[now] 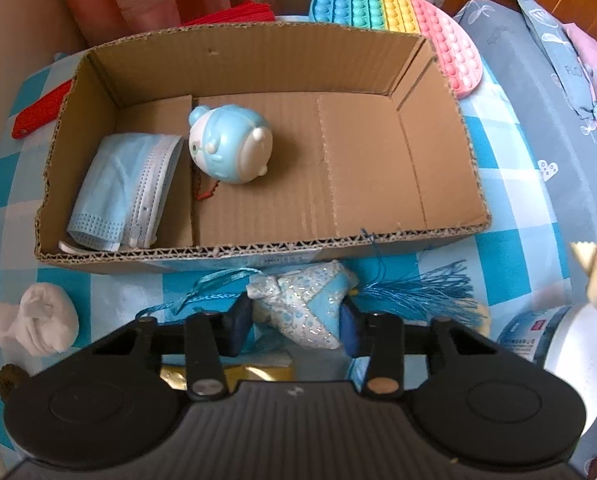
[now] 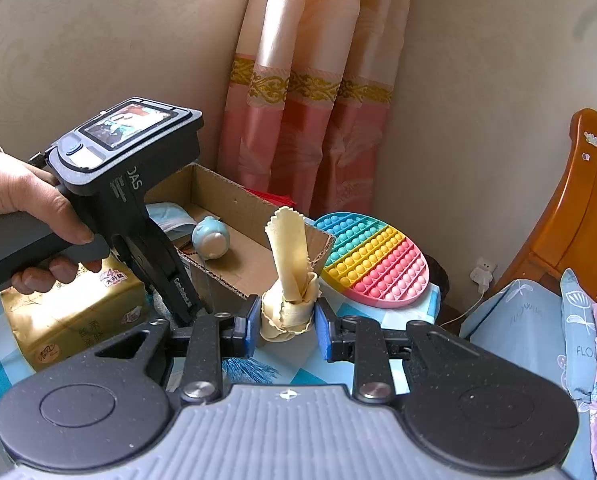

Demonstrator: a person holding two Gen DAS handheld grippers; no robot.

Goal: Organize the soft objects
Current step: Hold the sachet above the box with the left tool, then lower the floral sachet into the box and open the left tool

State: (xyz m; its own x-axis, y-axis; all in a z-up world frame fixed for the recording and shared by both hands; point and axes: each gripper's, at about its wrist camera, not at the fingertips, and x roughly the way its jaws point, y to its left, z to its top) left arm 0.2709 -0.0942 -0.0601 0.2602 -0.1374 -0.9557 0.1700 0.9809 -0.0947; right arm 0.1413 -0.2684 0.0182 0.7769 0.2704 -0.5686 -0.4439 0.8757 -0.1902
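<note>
left gripper (image 1: pixel 294 322) pinching blue sachet (image 1: pixel 304 304) just before cardboard box (image 1: pixel 258 250) | right gripper (image 2: pixel 284 326) clamps knotted yellow cloth (image 2: pixel 290 280) near box

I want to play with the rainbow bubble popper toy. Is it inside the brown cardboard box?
No, the rainbow bubble popper toy lies outside the brown cardboard box, behind its far wall.

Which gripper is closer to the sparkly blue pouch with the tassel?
Left. The left gripper has its jaws around the sparkly blue pouch. The right gripper holds a yellow cloth off to the side.
</note>
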